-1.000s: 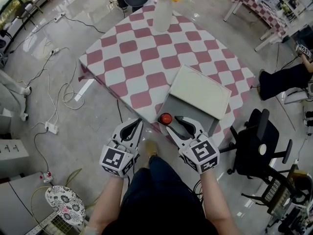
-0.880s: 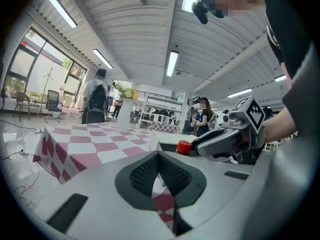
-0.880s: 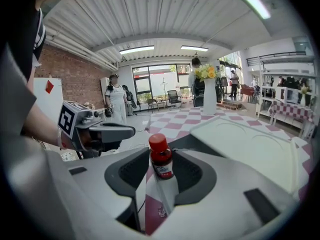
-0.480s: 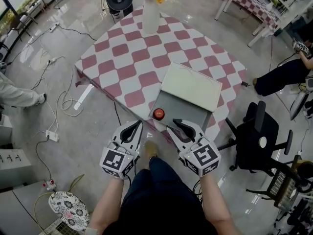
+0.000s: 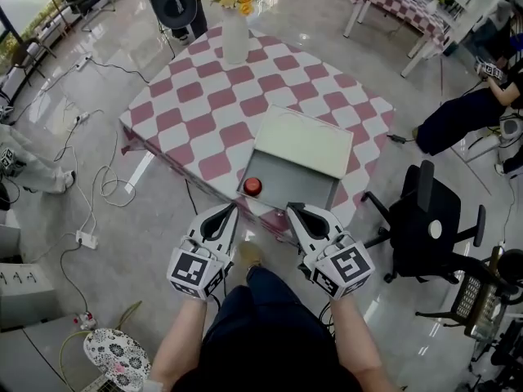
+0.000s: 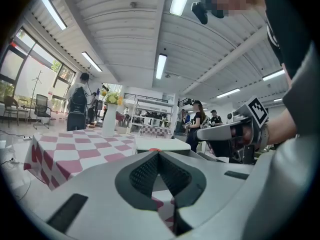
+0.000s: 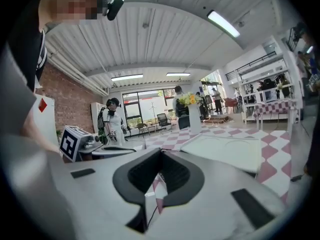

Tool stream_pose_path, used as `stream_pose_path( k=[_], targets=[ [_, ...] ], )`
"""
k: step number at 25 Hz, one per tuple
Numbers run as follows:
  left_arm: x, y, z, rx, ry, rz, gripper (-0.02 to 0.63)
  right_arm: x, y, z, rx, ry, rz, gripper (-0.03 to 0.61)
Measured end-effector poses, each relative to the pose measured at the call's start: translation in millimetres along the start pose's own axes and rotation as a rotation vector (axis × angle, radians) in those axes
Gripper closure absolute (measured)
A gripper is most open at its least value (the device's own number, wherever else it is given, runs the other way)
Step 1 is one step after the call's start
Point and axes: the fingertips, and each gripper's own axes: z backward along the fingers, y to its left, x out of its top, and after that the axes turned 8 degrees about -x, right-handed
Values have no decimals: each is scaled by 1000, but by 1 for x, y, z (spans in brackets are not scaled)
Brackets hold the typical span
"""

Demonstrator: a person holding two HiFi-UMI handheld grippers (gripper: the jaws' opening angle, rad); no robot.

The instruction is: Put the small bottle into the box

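The small bottle (image 5: 252, 186), red-capped, stands at the near left corner of the open grey box (image 5: 298, 180), whose pale lid (image 5: 301, 141) leans back on the far side. It looks to be inside the wall, though the head view does not fully settle that against its standing just outside.

Both tools hang short of the near edge of the checked worktop (image 5: 204, 113), pointing toward the box. The left tool (image 5: 231, 209) has its jaws pressed together on nothing. The right tool (image 5: 292, 209) has just closed its jaws, and nothing lies between them either.

If the bottle is in, the step is a clean retreat, keeping both tools clear of the box's near wall so nothing gets nudged. If it is outside, the right tool is the nearer one. It should open wide, take the bottle below the cap, lift it over the wall and set it down upright before letting go.
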Motion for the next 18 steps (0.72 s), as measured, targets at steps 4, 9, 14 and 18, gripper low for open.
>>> stream_pose_path(
  k=[4, 9, 14, 18],
  targets=[
    [9, -8, 0, -6, -21, 2, 614, 4, 0, 13, -22, -5, 21, 575],
    [23, -15, 2, -6, -36, 0, 614, 11, -2, 28, -50, -11, 9, 575],
    [35, -21, 6, 0, -52, -14, 614, 22, -2, 43, -58, -44, 14, 575],
    [43, -25, 9, 5, -65, -23, 614, 31, -6, 53, -68, -76, 21, 575]
  ],
)
